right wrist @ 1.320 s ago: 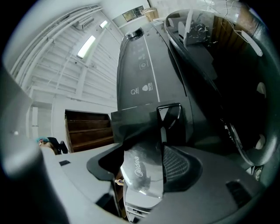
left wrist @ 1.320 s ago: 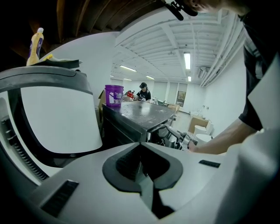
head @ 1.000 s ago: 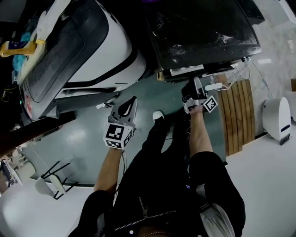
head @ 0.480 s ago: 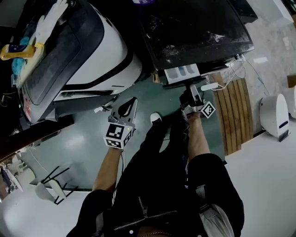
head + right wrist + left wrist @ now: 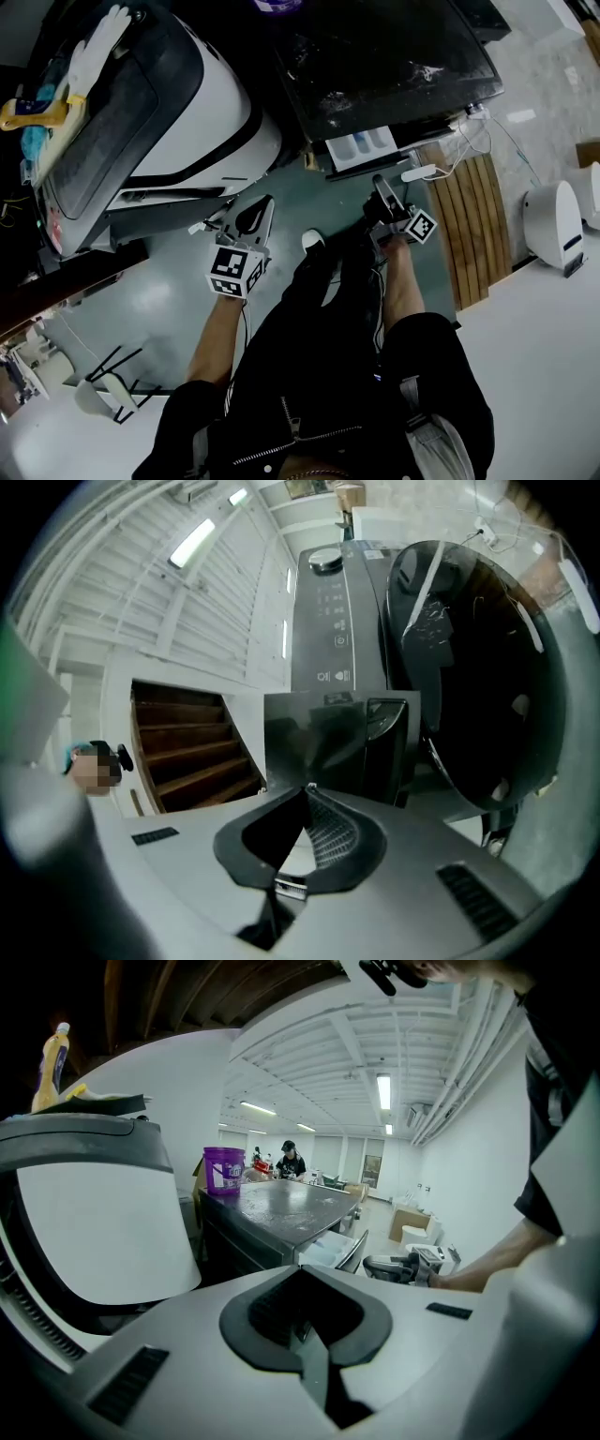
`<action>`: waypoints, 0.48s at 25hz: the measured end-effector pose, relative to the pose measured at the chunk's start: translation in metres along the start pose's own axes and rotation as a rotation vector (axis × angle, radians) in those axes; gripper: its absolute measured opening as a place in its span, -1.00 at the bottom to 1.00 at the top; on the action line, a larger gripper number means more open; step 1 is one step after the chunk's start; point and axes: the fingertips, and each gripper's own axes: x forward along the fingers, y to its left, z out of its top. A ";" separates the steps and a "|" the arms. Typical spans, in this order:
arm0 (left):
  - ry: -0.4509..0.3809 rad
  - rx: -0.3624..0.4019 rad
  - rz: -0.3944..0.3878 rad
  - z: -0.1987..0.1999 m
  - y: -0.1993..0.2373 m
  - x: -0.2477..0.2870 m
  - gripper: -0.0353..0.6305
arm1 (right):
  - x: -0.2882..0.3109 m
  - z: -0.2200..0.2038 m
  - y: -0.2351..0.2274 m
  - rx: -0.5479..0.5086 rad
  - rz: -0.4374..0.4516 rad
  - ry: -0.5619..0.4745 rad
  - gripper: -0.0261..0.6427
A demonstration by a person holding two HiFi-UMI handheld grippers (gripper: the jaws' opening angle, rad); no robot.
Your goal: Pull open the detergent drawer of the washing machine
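Note:
The dark front-load washing machine (image 5: 394, 56) stands at the top of the head view. Its detergent drawer (image 5: 361, 147) sticks out toward me and shows pale compartments. My right gripper (image 5: 379, 182) hovers just in front of the drawer's dark front panel (image 5: 328, 742), jaws shut with nothing between them. In the right gripper view its tips (image 5: 308, 789) meet short of that panel. My left gripper (image 5: 269, 202) hangs to the left over the green floor, shut and empty. From the left gripper view (image 5: 302, 1333) I see the drawer (image 5: 328, 1249) and the right gripper (image 5: 394, 1267).
A white top-load washer (image 5: 169, 103) with a yellow item and a glove on it stands at the left. A wooden slat mat (image 5: 478, 216) and a white appliance (image 5: 553, 225) lie to the right. My legs and a shoe (image 5: 314, 240) are below. A purple bucket (image 5: 223, 1168) sits on the machine.
The drawer has slid out of the machine toward me. The right gripper drew back with it, and its jaws have closed. The left gripper has hardly moved.

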 end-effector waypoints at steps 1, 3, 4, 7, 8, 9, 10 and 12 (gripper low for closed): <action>-0.001 -0.001 -0.004 0.000 -0.002 0.000 -0.83 | 0.001 -0.002 0.000 -0.013 -0.024 0.019 -0.90; -0.007 -0.002 -0.015 0.003 -0.007 0.001 -0.83 | -0.002 0.000 0.000 -0.035 -0.078 0.017 -0.87; -0.012 -0.001 -0.022 0.005 -0.010 0.002 -0.83 | -0.004 0.004 0.000 -0.047 -0.109 0.006 -0.77; -0.025 0.003 -0.040 0.010 -0.017 0.005 -0.83 | -0.006 0.011 -0.004 -0.077 -0.225 -0.008 -0.29; -0.030 0.001 -0.045 0.012 -0.018 0.006 -0.83 | -0.006 0.013 -0.004 -0.091 -0.273 -0.006 -0.19; -0.036 0.000 -0.049 0.014 -0.020 0.007 -0.83 | -0.005 0.014 -0.004 -0.107 -0.325 -0.004 -0.10; -0.043 -0.003 -0.053 0.015 -0.021 0.008 -0.83 | -0.005 0.016 -0.002 -0.126 -0.380 -0.007 -0.03; -0.056 -0.010 -0.059 0.019 -0.024 0.009 -0.83 | -0.004 0.020 0.005 -0.160 -0.490 -0.026 0.00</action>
